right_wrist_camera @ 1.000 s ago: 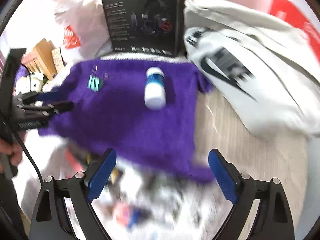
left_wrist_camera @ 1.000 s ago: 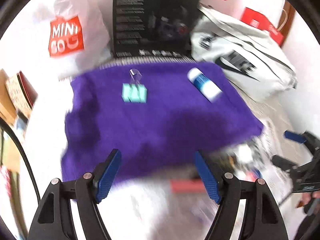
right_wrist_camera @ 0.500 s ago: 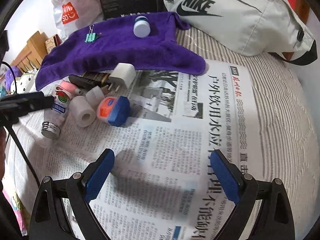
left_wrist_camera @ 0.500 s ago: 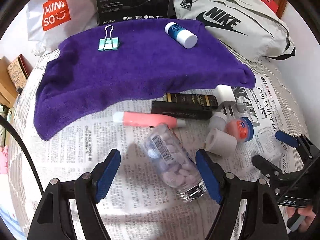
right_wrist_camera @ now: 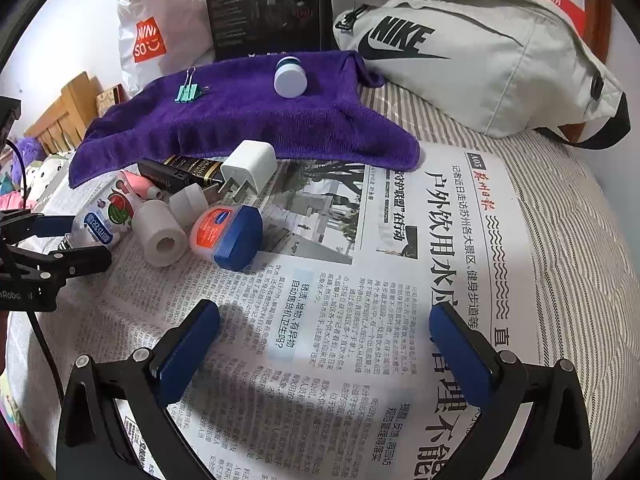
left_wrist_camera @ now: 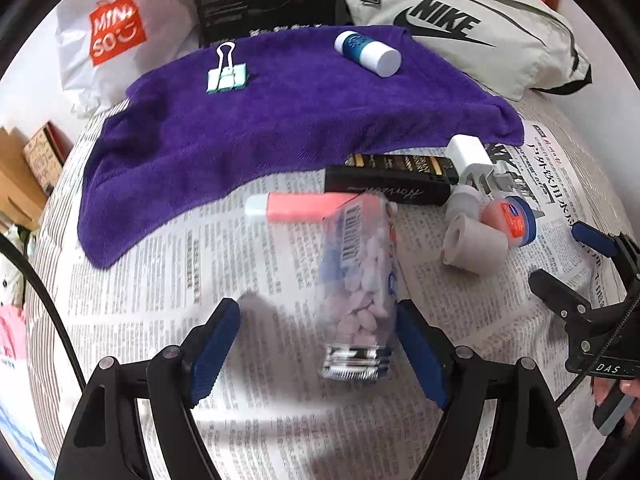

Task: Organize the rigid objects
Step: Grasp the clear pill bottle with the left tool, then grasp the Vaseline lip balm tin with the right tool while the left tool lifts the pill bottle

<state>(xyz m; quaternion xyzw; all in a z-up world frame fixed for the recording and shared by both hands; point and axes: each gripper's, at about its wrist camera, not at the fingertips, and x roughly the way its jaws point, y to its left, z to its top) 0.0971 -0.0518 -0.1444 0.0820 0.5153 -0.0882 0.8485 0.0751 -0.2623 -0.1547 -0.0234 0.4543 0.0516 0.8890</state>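
- L tongs [left_wrist_camera: 316, 344] opening, wide apart; clear bottle of tablets [left_wrist_camera: 360, 280] lies btwn them on newspaper [right_wrist_camera: 320, 280], right pad just beside it, left pad well apart. No grip.
- R tongs [right_wrist_camera: 324, 344] opening, very wide, nothing btwn, only bare newspaper.
- Clutter near towel's front edge: pink tube [left_wrist_camera: 304, 206], black box [left_wrist_camera: 384, 188], white charger [right_wrist_camera: 248, 168], tape roll [right_wrist_camera: 160, 240], blue-lid jar [right_wrist_camera: 228, 236].
- Purple towel [left_wrist_camera: 280, 120]: binder clip [left_wrist_camera: 226, 76] and blue/white bottle [left_wrist_camera: 368, 54], well apart, open room btwn.
- Newspaper right half free.
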